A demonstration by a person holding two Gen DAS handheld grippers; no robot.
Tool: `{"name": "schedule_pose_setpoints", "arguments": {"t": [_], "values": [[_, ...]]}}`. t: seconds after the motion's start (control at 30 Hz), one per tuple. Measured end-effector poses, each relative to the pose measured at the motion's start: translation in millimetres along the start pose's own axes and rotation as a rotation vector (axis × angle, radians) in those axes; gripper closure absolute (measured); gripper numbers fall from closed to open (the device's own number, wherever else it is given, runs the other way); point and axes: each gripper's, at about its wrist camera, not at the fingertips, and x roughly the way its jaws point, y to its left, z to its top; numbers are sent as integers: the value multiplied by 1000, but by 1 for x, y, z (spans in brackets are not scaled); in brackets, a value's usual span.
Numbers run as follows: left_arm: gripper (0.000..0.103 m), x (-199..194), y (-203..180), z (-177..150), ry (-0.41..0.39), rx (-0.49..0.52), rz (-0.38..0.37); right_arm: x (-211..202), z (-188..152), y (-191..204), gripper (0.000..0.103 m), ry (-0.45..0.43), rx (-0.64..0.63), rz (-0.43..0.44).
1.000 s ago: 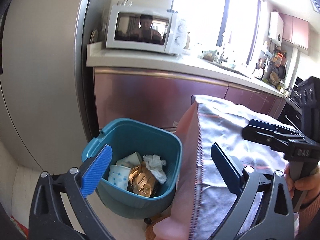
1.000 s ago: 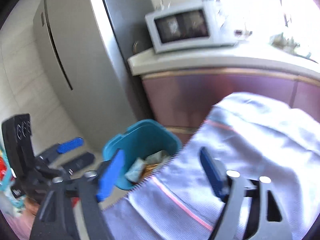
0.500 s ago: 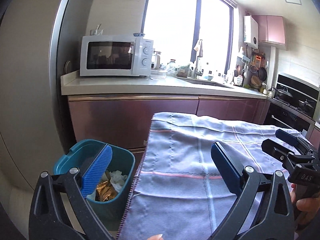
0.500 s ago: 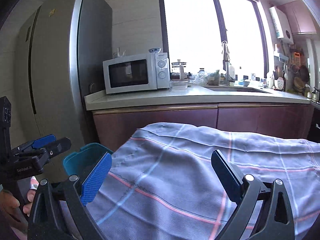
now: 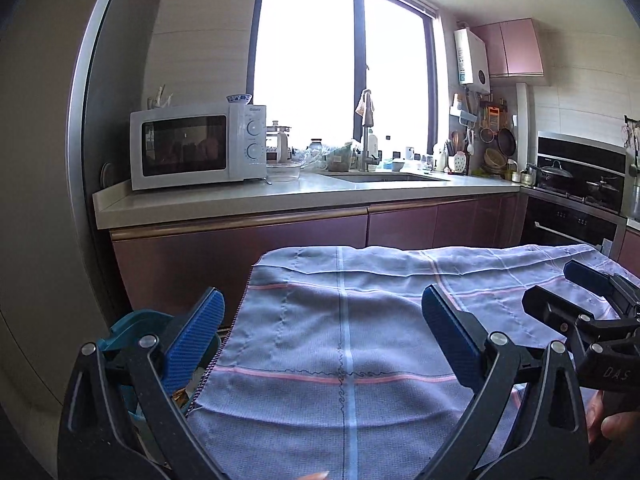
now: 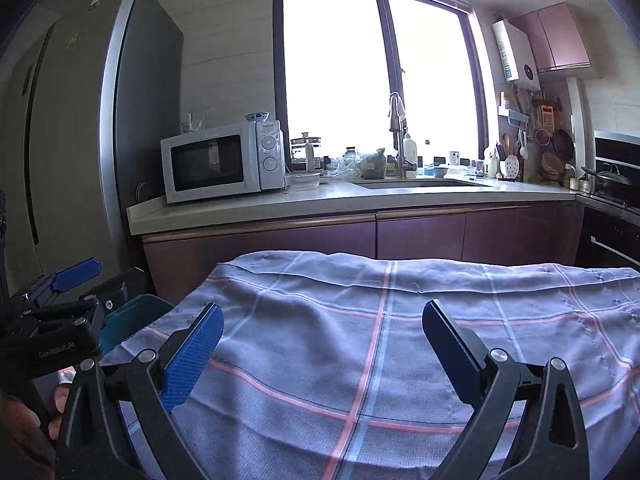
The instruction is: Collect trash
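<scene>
The left claw (image 5: 322, 316) stands wide open with nothing between its blue ribbed pads, low in the left wrist frame. The right claw (image 6: 322, 330) is likewise spread wide and empty; its jaws have just been opening, and only cloth shows beyond the gap between them.

Both point over a surface covered by a grey-blue checked cloth with pink and pale blue stripes (image 5: 360, 320), which fills the lower middle of each frame. The teal plastic trash bin (image 5: 132, 322) sits at the lower left of the left wrist frame, just beside the cloth's left edge and largely hidden behind the left pad; a little crumpled trash shows inside it, too covered to identify. In the right wrist frame only a corner of the bin shows at the lower left, behind the other claw's body.

Beyond, along the middle of both frames, a pale kitchen counter (image 5: 280, 196) over mauve cabinets carries a white microwave oven (image 5: 198, 146) at its left end, with a tall steel-grey refrigerator (image 6: 80, 140) further left.
</scene>
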Motion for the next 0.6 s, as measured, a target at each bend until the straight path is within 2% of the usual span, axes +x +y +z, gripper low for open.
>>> {"name": "schedule_pose_setpoints", "arguments": {"t": [0.23, 0.6], "values": [[6, 2, -16, 4, -32, 25, 6, -6, 0, -7, 7, -30, 11, -33], [6, 5, -20, 7, -47, 26, 24, -11, 0, -15, 7, -51, 21, -73]]}}
